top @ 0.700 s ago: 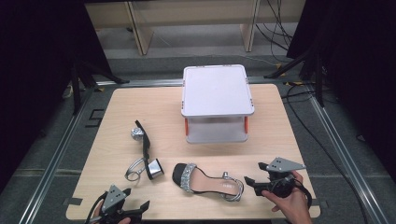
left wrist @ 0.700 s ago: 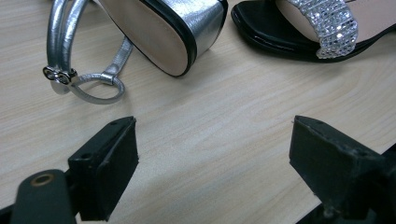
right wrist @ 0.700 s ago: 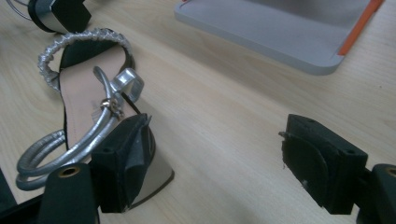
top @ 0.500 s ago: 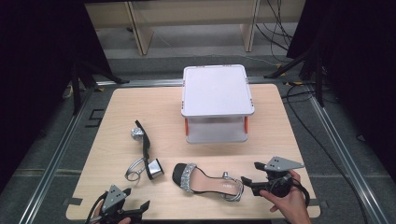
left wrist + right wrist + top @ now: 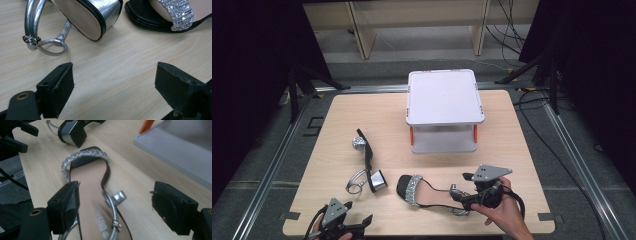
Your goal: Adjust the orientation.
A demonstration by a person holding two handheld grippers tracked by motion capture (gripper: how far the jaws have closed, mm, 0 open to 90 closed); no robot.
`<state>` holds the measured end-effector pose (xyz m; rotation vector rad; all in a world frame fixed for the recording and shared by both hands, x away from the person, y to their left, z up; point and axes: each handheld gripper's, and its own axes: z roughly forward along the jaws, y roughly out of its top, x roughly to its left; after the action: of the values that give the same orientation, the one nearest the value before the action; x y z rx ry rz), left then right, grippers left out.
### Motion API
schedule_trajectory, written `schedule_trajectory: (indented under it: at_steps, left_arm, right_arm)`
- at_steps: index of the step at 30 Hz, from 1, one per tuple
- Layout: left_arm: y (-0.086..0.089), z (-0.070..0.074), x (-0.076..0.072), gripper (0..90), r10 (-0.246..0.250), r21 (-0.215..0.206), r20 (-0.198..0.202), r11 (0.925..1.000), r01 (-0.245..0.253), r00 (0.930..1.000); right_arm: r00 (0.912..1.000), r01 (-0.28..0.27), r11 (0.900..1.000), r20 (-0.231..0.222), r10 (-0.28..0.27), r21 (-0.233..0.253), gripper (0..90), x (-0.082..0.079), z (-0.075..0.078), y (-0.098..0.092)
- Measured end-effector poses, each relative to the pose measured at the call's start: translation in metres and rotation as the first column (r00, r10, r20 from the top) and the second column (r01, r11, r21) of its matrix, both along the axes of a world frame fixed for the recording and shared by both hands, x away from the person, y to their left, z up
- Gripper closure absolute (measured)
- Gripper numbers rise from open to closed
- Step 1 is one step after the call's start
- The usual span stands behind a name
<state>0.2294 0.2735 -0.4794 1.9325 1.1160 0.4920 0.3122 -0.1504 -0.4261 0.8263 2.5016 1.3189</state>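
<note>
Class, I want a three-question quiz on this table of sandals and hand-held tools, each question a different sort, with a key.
1. True or false: the right tool is shut on the heel end of the upright sandal.
2. Multiple choice: the sandal lying on its side is A) on top of the white lidded box; B) on the table beside the upright sandal's toe; C) held in the left tool.
3. Fill in: the strap across the upright sandal's toe is covered in ____.

Key: 1 false, its jaws stand open around the heel end. 2 B. 3 sparkling stones.
</note>
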Motion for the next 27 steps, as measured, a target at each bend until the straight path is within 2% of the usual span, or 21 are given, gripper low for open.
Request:
schedule_trajectory:
  at_steps: [3, 5, 6, 9, 10, 11, 15, 20, 22, 23, 24, 27]
  left_arm:
    - [0.0, 0.0, 0.0, 15.1, 0.007, -0.004, 0.0, 1.0, -0.007, 1.0]
    - [0.0, 0.0, 0.0, 15.1, 0.006, -0.004, 0.0, 1.0, -0.006, 1.0]
    - [0.0, 0.0, 0.0, 15.1, 0.004, -0.003, -0.001, 1.0, -0.004, 1.0]
    - [0.001, 0.001, 0.0, 15.1, -0.01, 0.007, 0.005, 0.9999, 0.01, 0.9999]
    - [0.001, 0.001, 0.0, 15.1, -0.014, 0.007, 0.009, 0.9999, 0.014, 0.9999]
    - [0.001, 0.001, 0.0, 15.1, -0.01, 0.003, 0.008, 0.9999, 0.01, 0.9999]
    - [0.0, 0.001, 0.0, 15.1, -0.012, 0.006, 0.003, 0.9999, 0.012, 0.9999]
    - [0.0, 0.001, 0.0, 15.1, -0.008, 0.005, 0.0, 1.0, 0.008, 1.0]
    - [0.0, 0.001, 0.0, 15.1, -0.011, 0.024, -0.003, 0.9997, 0.011, 0.9999]
    - [0.002, 0.001, 0.002, 15.1, -0.035, 0.043, 0.013, 0.9985, 0.034, 0.9993]
    - [0.0, 0.001, -0.001, 15.1, -0.004, 0.013, -0.004, 0.9999, 0.004, 1.0]
    - [0.0, 0.001, -0.001, 15.1, -0.007, 0.009, -0.004, 0.9999, 0.007, 1.0]
  right_arm:
    - [0.9996, -0.017, 1.0, -0.021, 0.017, -0.016, 22.4, 0.001, 0.0, 0.011]
    - [0.9993, -0.037, 0.998, -0.01, 0.037, -0.046, 21.6, 0.003, -0.001, 0.019]
    - [0.9987, -0.048, 0.997, -0.018, 0.047, -0.054, 21.5, 0.004, -0.002, 0.024]
    - [0.9968, -0.077, 0.992, -0.032, 0.074, -0.099, 21.4, 0.005, -0.004, 0.037]
    - [0.9958, -0.091, 0.989, -0.015, 0.09, -0.116, 21.5, 0.007, -0.006, 0.039]
    - [0.9948, -0.101, 0.987, -0.024, 0.099, -0.126, 21.5, 0.007, -0.006, 0.042]
    - [0.9905, -0.131, 0.98, -0.062, 0.123, -0.151, 19.6, 0.009, -0.013, 0.047]
    - [0.9897, -0.137, 0.972, -0.066, 0.127, -0.19, 18.0, 0.009, -0.018, 0.049]
    - [0.9896, -0.134, 0.968, -0.08, 0.12, -0.21, 17.2, 0.01, -0.021, 0.049]
    - [0.9899, -0.133, 0.968, -0.076, 0.119, -0.213, 17.1, 0.01, -0.022, 0.049]
    - [0.9896, -0.137, 0.966, -0.074, 0.123, -0.22, 16.8, 0.011, -0.023, 0.049]
    - [0.988, -0.147, 0.964, -0.08, 0.132, -0.22, 15.0, 0.01, -0.023, 0.05]
